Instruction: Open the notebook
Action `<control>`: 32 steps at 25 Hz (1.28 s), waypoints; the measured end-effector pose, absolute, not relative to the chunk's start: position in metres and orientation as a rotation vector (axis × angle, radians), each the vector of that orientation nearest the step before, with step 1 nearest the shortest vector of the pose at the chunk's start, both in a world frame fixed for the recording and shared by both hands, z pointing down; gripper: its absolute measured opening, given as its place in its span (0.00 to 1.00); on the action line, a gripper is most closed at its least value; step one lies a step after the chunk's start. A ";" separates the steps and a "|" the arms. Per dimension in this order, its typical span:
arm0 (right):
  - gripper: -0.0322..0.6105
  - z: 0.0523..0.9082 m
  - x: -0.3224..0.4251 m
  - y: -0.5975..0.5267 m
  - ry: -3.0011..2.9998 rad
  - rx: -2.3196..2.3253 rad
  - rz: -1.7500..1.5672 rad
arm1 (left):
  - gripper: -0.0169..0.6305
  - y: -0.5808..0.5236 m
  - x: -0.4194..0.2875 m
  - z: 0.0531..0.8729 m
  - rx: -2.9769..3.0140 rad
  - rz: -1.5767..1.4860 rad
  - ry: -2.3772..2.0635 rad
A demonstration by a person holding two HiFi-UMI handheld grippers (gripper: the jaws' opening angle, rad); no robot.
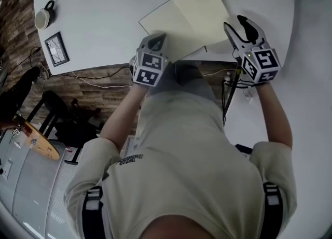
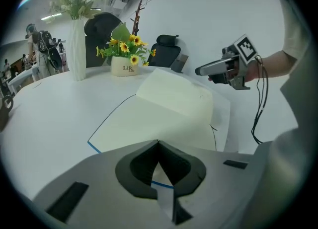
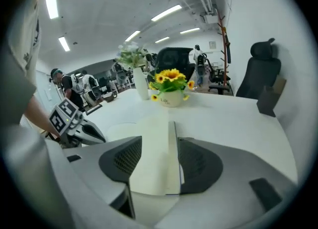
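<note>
Pinching notebook (image 1: 187,20) near-left edge with left gripper (image 2: 159,142), jaws pressed together on it. Holding right gripper (image 3: 160,139) spread, notebook's right edge between its jaws, not clamped. Lying open at table's (image 1: 104,15) near edge.

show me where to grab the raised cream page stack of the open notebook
Pinch the raised cream page stack at its free right-hand edge, coming from the near right. That edge stands lifted off the white table, and the open right gripper straddles it there.
</note>
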State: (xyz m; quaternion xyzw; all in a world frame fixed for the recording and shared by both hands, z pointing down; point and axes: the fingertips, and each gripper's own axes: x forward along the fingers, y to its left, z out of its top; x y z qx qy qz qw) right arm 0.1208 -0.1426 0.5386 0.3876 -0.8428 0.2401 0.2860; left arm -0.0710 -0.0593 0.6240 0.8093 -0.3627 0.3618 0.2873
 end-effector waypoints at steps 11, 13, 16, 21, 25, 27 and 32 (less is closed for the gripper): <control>0.31 0.598 0.115 -0.120 -2.244 0.881 0.913 | 0.05 -0.061 -0.070 0.628 2.156 0.941 -0.980; 0.31 0.594 0.105 -0.115 -2.268 0.851 0.979 | 0.05 -0.061 -0.071 0.627 2.146 0.935 -0.977; 0.31 0.581 0.085 -0.110 -2.323 0.797 1.099 | 0.05 -0.062 -0.069 0.626 2.132 0.920 -0.972; 0.31 0.534 0.028 -0.099 -2.505 0.641 1.151 | 0.04 -0.064 -0.069 0.624 2.110 0.857 -0.973; 0.33 0.515 -0.013 -0.075 -2.560 0.454 1.018 | 0.04 -0.063 -0.071 0.621 2.103 0.823 -0.988; 0.34 0.518 -0.026 -0.061 -2.546 0.378 0.921 | 0.05 -0.062 -0.073 0.619 2.092 0.808 -0.995; 0.37 0.539 -0.047 -0.031 -2.485 0.267 0.840 | 0.04 -0.056 -0.084 0.606 2.041 0.716 -1.039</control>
